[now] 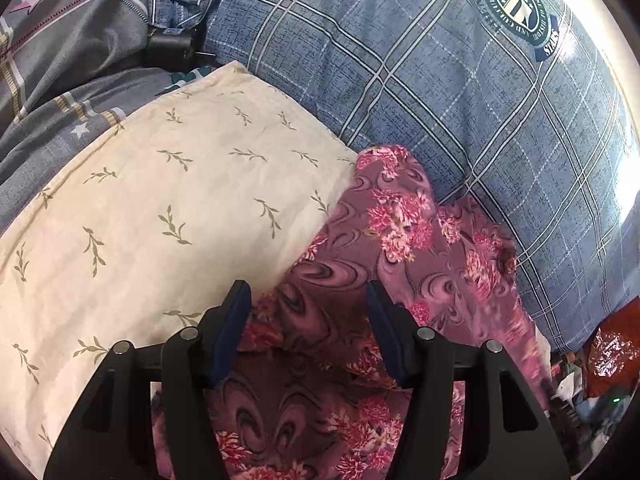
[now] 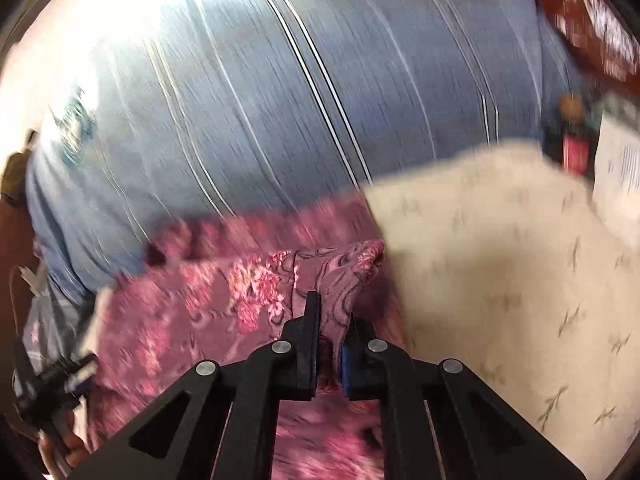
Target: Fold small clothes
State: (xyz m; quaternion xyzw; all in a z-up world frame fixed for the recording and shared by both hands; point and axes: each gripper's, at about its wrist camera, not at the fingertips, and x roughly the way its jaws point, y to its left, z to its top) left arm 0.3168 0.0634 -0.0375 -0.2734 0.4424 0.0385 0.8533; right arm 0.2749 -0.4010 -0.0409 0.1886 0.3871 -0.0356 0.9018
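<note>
A purple garment with pink flowers [image 1: 400,240] lies rumpled on the bed, partly over a cream cloth with olive leaf sprigs [image 1: 180,200]. My left gripper [image 1: 308,300] is open, its jaws wide apart just above the floral garment, holding nothing. In the right wrist view, my right gripper [image 2: 334,312] is shut on a bunched fold of the floral garment [image 2: 240,292], which rises between its fingers. The cream cloth [image 2: 500,260] lies to the right of it. The right view is blurred by motion.
A blue plaid bed cover [image 1: 460,92] with a round green emblem [image 1: 516,0] lies behind the clothes. A grey star-patterned quilt [image 1: 60,40] and a black device [image 1: 172,46] sit at the far left. Clutter shows at the bed's edge [image 1: 608,352].
</note>
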